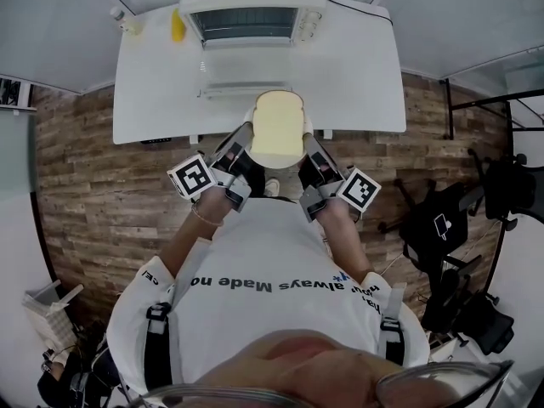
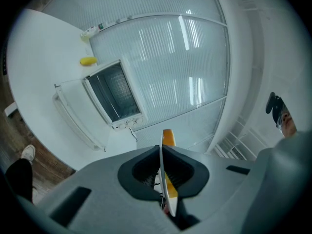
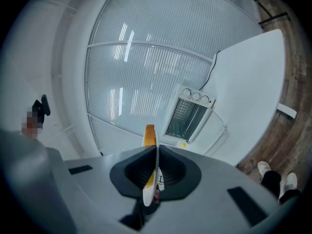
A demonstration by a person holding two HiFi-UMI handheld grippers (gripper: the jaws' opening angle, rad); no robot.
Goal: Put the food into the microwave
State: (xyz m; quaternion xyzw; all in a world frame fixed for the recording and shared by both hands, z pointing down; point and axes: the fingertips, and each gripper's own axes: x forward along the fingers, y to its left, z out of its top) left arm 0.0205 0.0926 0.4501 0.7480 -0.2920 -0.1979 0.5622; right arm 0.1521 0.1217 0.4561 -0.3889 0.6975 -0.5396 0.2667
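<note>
Currently mid-carry; loading not done. Left gripper (image 1: 240,151) and right gripper (image 1: 314,155): dark fingers (image 2: 141,172) clenched on opposite rims of thin white round plate (image 2: 163,179). Load: pale, soft square bread slice (image 1: 278,127), frame centre. Upper frame: smooth white desk (image 1: 153,83); boxy white microwave (image 1: 252,7), door folded open. Remaining: insertion.

Your head camera looks steeply down from well back of the microwave (image 1: 253,11). Both gripper cameras face it too, nearer, from its left and right.
</note>
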